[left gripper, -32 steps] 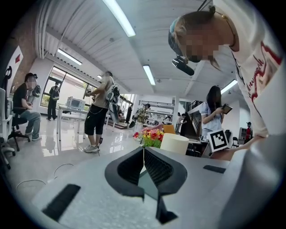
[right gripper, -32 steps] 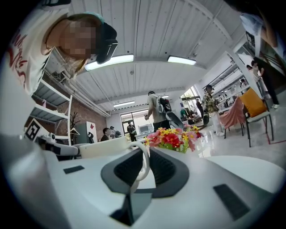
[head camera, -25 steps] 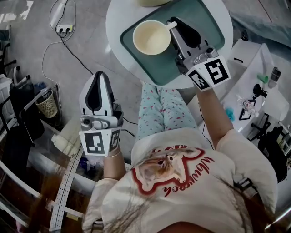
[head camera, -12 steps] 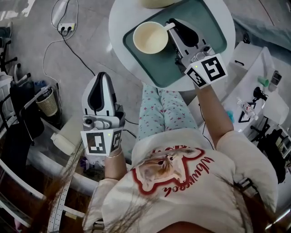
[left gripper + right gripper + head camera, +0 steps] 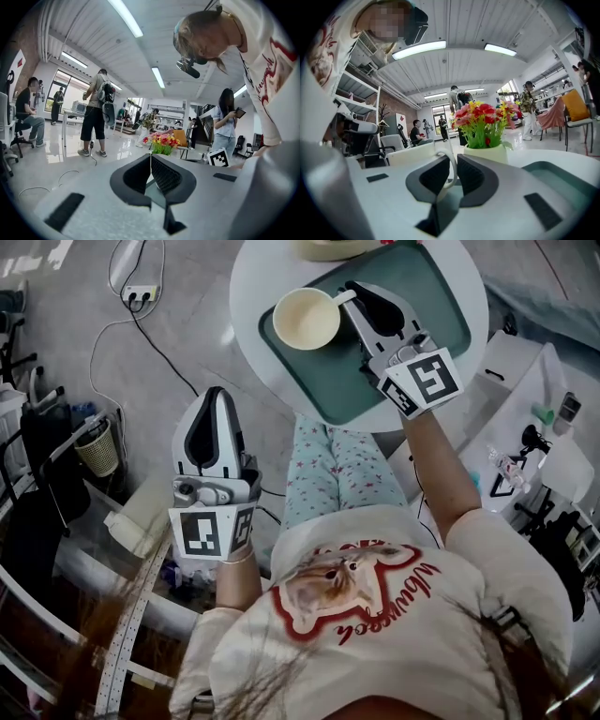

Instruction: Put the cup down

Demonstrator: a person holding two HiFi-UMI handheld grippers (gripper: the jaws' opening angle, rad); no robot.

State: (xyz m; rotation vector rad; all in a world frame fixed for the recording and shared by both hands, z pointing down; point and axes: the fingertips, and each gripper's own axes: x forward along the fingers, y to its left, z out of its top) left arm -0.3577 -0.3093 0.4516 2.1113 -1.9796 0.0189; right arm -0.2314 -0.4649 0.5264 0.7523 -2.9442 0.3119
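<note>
A cream cup (image 5: 306, 319) sits low over the left part of a teal tray (image 5: 427, 310) on a round white table (image 5: 255, 277). My right gripper (image 5: 352, 290) reaches in from the right, its jaws shut on the cup's handle. In the right gripper view the thin white handle (image 5: 451, 165) loops between the dark pads, with the cup's body (image 5: 417, 153) just behind the left one. Whether the cup's base touches the tray is hidden. My left gripper (image 5: 215, 396) is held off the table over the floor, shut and empty, and its jaws (image 5: 150, 161) meet at the tips.
A pale pot of red and pink flowers (image 5: 483, 151) stands on the table just beyond the tray. On the floor lie a power strip with cables (image 5: 134, 298) and a small basket (image 5: 99, 455). A white stand with small items (image 5: 534, 423) is at the right. People stand about the room.
The cup looks smaller from above than a second ago, so it has gone down toward the tray with my right gripper still on its handle. The left gripper has barely moved.
</note>
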